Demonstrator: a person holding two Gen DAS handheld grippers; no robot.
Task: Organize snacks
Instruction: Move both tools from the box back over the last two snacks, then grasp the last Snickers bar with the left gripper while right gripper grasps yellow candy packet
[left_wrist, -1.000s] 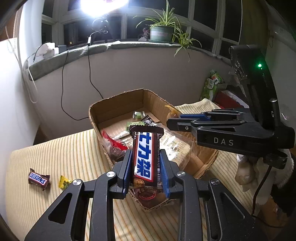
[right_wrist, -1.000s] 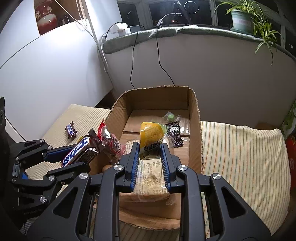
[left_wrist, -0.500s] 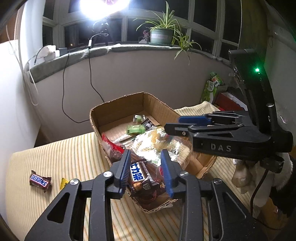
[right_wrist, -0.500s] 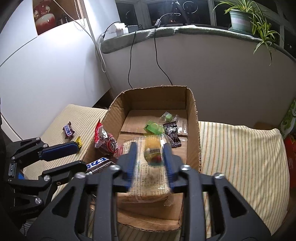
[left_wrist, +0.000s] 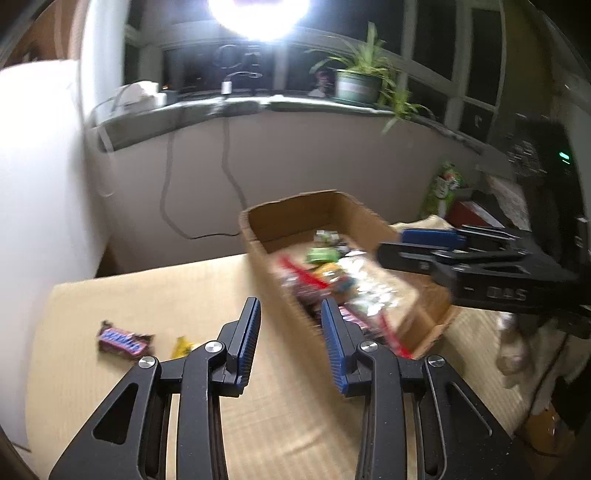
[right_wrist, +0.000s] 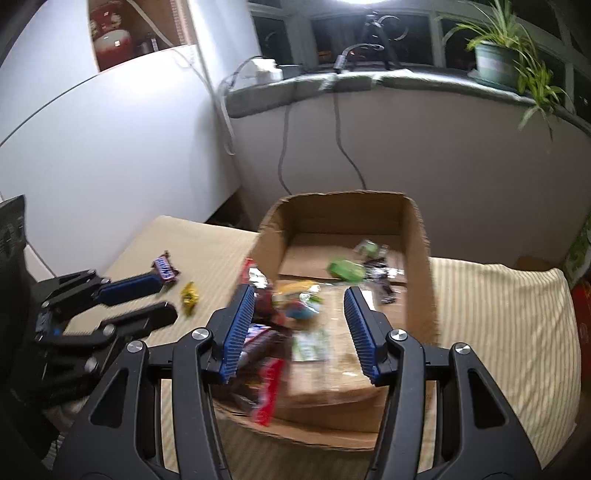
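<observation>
Both tools hung with jaws spread and nothing held: left tool (left_wrist: 290, 325) levelled over the striped bench (left_wrist: 166, 295), right tool (right_wrist: 299, 325) angled above the brown cardboard box (right_wrist: 419, 258) of mixed snacks. One brown Snickers bar (left_wrist: 123, 339) lay beside a small yellow candy (left_wrist: 181, 345).

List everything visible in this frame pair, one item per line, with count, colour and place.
Cardboard box: one, brown, on the striped surface, open top.
Snacks in the box: several, mixed green, red and yellow wrappers; blurred, exact count unclear.
Chocolate bar: one, brown with blue label, on the surface left of the box.
Small candy: one, yellow, beside the chocolate bar.
Striped surface: one, beige.
Potted plant: one, green, on the window ledge.
Cables: two, dark, hanging down the wall.
Left tool: open, empty.
Right tool: open, empty, over the box.
</observation>
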